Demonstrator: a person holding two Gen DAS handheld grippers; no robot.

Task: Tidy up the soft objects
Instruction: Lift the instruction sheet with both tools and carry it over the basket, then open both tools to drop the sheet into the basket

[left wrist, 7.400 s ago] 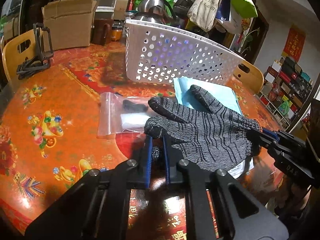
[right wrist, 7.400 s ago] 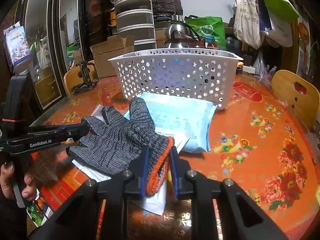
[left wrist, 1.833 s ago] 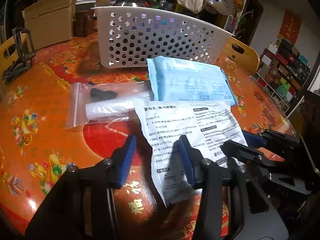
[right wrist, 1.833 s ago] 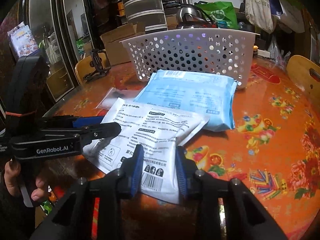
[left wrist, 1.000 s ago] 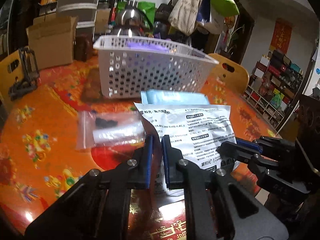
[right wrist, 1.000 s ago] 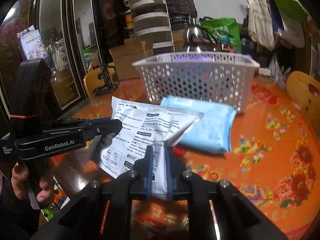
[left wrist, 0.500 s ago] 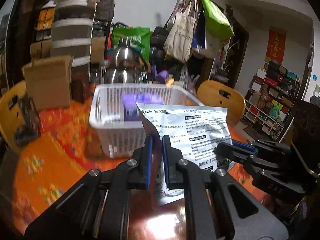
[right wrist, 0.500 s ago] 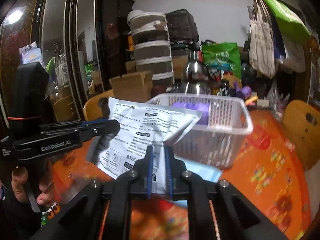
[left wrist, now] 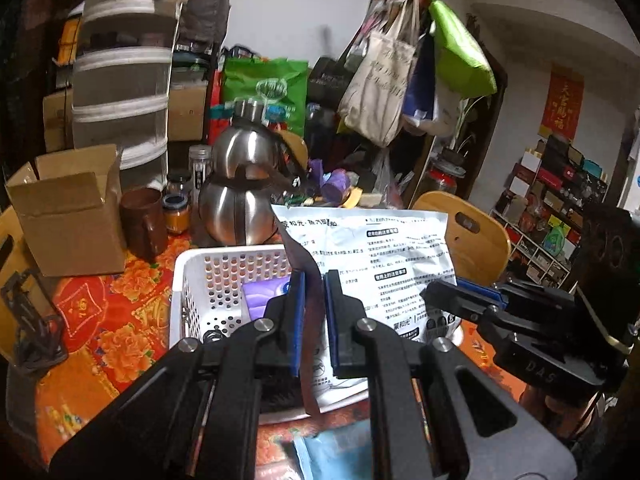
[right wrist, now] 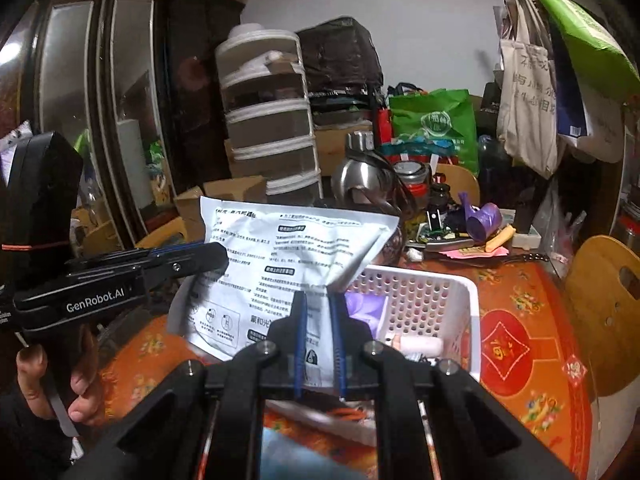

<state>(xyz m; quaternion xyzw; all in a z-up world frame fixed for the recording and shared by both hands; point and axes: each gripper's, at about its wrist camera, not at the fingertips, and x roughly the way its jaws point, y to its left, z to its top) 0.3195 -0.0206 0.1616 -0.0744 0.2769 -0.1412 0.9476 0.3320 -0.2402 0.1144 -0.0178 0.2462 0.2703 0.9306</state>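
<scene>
lying flat, white pouch (left wrist: 384, 256) long axis crosswise

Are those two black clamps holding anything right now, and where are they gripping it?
Yes. Both hold one white printed pouch: the left gripper pinches its left edge, the right gripper its bottom right corner, above the white basket.

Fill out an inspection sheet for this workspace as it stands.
Surface: round table with an orange-red floral cover.
Job's things: white printed pouch held up over the white perforated basket; a purple pack lies in the basket; a blue pack lies on the table below.
Clutter: steel kettle, cardboard box, brown mug, jars.
Grippers: left hand-held gripper and right hand-held gripper are each shut on an edge of the pouch.
Cables: nothing seen.
Surroundings: hanging tote bags, wooden chairs, stacked drawer unit.
</scene>
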